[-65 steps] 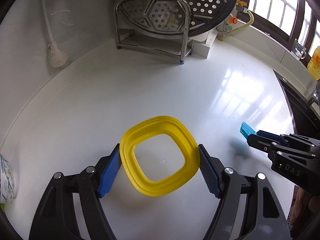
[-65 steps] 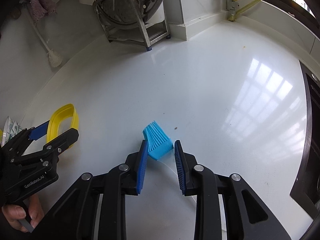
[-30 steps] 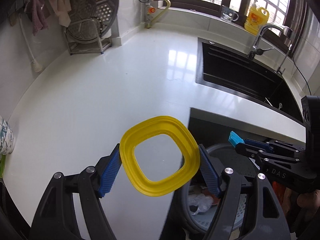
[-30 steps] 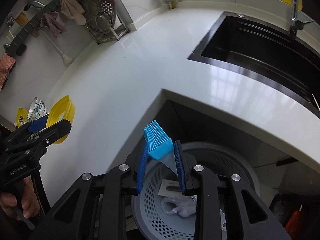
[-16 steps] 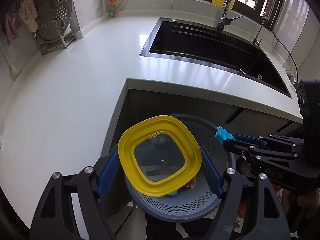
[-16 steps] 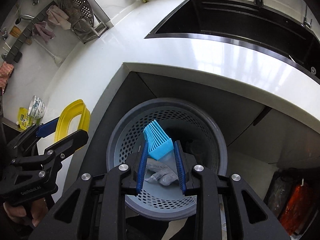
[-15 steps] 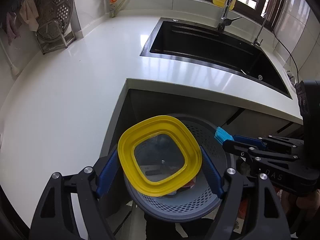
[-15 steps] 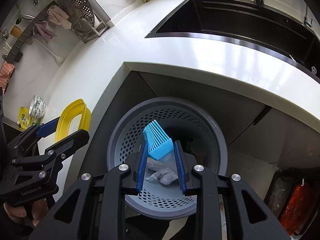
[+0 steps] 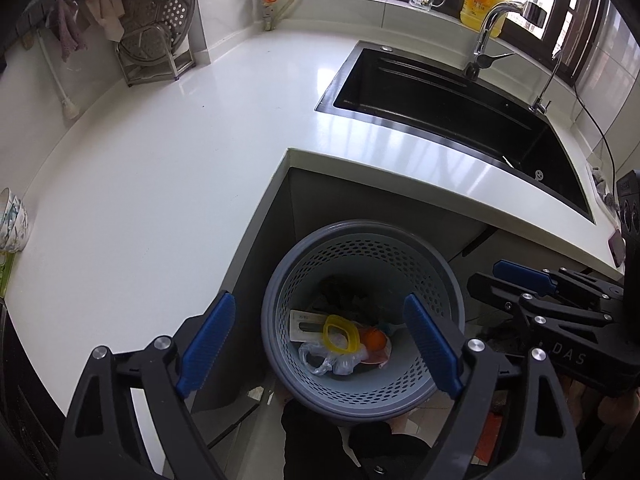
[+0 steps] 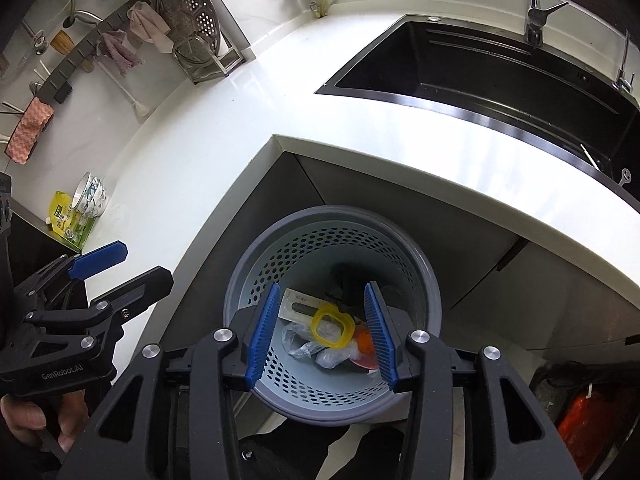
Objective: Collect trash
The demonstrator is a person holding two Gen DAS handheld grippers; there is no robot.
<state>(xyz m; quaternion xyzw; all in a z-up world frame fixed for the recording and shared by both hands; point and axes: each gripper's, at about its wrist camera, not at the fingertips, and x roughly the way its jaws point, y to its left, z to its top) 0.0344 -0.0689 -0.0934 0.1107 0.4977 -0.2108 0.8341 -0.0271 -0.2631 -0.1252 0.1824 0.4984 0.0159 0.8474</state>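
A grey perforated trash basket (image 9: 362,236) stands on the floor below the counter corner; it also shows in the right wrist view (image 10: 332,216). The yellow ring (image 9: 341,333) lies inside it on a plastic bag, next to an orange object and a white packet; it also shows in the right wrist view (image 10: 331,327). My left gripper (image 9: 320,346) is open and empty above the basket. My right gripper (image 10: 323,336) is open and empty above the basket too. The blue brush is not visible.
The white L-shaped counter (image 9: 160,152) wraps around the basket. A black sink (image 9: 448,92) with a tap is at the right. A steel rack (image 9: 156,44) stands at the back. Bowls (image 10: 90,196) sit at the counter's left end.
Both grippers have opened. The yellow ring has dropped from my left gripper into the basket. The blue brush has left my right gripper and is out of sight.
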